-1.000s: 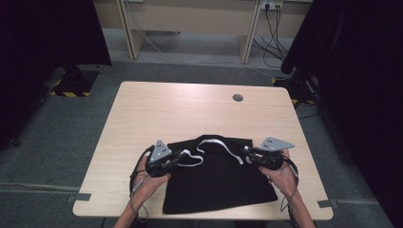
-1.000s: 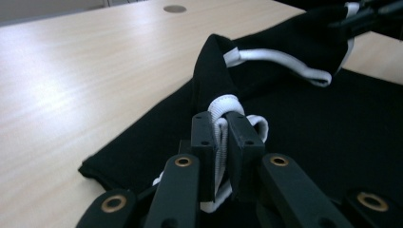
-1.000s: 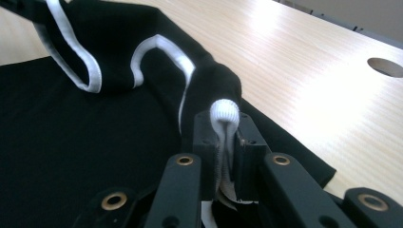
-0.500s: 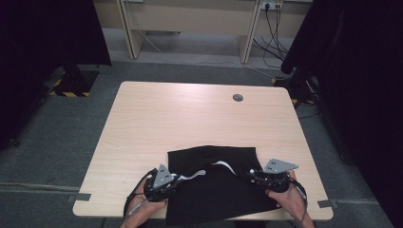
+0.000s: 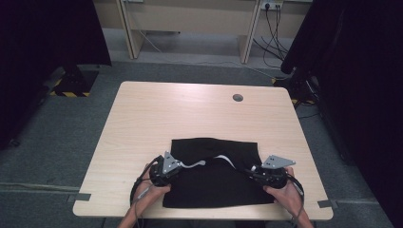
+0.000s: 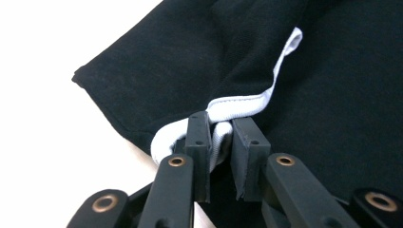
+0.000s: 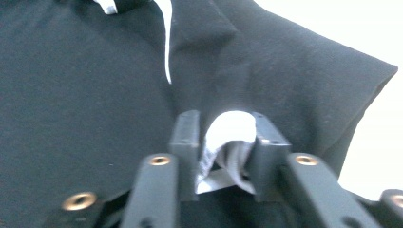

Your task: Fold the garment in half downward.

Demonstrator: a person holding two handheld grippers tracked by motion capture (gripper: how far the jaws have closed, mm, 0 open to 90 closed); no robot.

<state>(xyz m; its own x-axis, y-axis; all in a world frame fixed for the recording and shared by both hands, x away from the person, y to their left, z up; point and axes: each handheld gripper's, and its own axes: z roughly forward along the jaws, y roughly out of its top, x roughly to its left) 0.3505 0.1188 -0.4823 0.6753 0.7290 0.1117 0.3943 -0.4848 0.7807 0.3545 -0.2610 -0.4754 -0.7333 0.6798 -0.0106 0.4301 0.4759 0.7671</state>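
A black garment (image 5: 214, 190) with a white neck band (image 5: 195, 164) lies folded on the near half of the wooden table (image 5: 190, 114). My left gripper (image 5: 181, 167) sits low at the garment's left. In the left gripper view its jaws (image 6: 221, 137) pinch the bunched white band (image 6: 247, 102) and have just been easing apart. My right gripper (image 5: 249, 172) rests at the garment's right side. Its jaws (image 7: 227, 126) have just been opening, and a fold of white fabric (image 7: 227, 156) lies loose between them. A hand holds each gripper at the table's near edge.
A round cable hole (image 5: 237, 98) is set in the far right of the tabletop. Bare wood spans the far half and the left side. Dark curtains hang at both sides, and desk legs with cables stand beyond on the grey floor.
Both grippers have drawn the white-banded edge toward the near side and sunk onto the cloth, folding the garment over itself. The right jaws now stand wider apart.
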